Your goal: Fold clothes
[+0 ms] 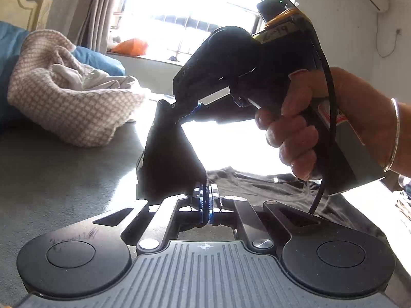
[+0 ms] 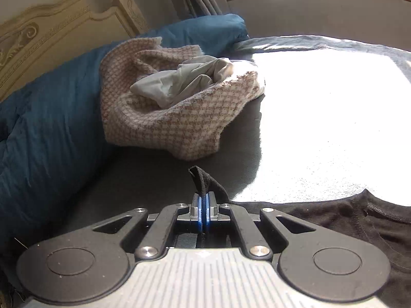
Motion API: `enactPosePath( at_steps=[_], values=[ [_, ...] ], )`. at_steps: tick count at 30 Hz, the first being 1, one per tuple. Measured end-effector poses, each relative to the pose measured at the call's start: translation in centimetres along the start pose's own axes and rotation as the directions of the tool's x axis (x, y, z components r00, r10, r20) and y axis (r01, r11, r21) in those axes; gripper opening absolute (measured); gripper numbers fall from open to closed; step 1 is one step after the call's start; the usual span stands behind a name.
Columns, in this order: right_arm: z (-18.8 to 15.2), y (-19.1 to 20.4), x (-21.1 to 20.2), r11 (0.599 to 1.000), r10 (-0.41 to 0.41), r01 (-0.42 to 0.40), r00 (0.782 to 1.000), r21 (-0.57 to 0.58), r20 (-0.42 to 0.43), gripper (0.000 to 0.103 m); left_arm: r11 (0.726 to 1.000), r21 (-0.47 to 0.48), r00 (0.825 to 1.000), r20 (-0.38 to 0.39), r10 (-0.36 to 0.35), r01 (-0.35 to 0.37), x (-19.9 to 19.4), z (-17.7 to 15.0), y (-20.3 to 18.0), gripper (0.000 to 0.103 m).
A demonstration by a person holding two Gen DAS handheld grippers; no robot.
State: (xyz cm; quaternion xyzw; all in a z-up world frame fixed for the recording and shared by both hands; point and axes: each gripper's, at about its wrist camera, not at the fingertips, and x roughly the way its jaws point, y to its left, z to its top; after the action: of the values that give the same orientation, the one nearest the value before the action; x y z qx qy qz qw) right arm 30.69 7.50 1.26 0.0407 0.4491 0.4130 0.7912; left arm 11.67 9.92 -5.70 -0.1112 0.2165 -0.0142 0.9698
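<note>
Left wrist view: left tongs (image 1: 206, 200) and right tongs (image 1: 179, 114) each clamp the black garment (image 1: 169, 159) above the bed (image 1: 64, 174).

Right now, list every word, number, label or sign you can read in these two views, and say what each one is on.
"6-19", possibly with a character cut off in front: handwritten on the tape strip atop the right gripper.
Red-and-white sticker on that gripper's handle: print too blurred to read.
Scratched scribble on the left gripper body: not legible.
Right wrist view: no text visible.
</note>
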Motion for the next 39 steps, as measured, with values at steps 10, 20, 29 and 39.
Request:
enactPosePath(
  at_steps=[10, 20, 29, 39],
  values=[
    [-6.3, -12.6, -0.3, 0.94, -0.076, 0.075, 0.997, 0.333, -0.012, 0.01, 0.978, 0.145, 0.984, -0.12, -0.133, 0.15, 1.9, -2.9, -2.7, 0.03],
    [-10.6, -15.2, -3.6, 0.912, 0.041, -0.029, 0.999, 0.409, -0.021, 0.027, 0.967, 0.252, 0.988, -0.139, 0.067, -0.031, 0.5, -3.9, 0.3, 0.031],
    [-12.3, -11.6, -3.3, 0.956, 0.05, -0.007, 0.989, 0.294, -0.138, 0.033, 0.929, 0.338, 0.963, -0.158, 0.216, -0.152, 3.3, -5.0, 1.2, 0.031],
    [-11.9, -9.9, -3.0, 0.962, 0.008, 0.049, 0.978, 0.268, -0.207, 0.033, 0.93, 0.308, 0.958, -0.139, 0.253, -0.201, 3.2, -5.2, 1.9, 0.031]
  ],
)
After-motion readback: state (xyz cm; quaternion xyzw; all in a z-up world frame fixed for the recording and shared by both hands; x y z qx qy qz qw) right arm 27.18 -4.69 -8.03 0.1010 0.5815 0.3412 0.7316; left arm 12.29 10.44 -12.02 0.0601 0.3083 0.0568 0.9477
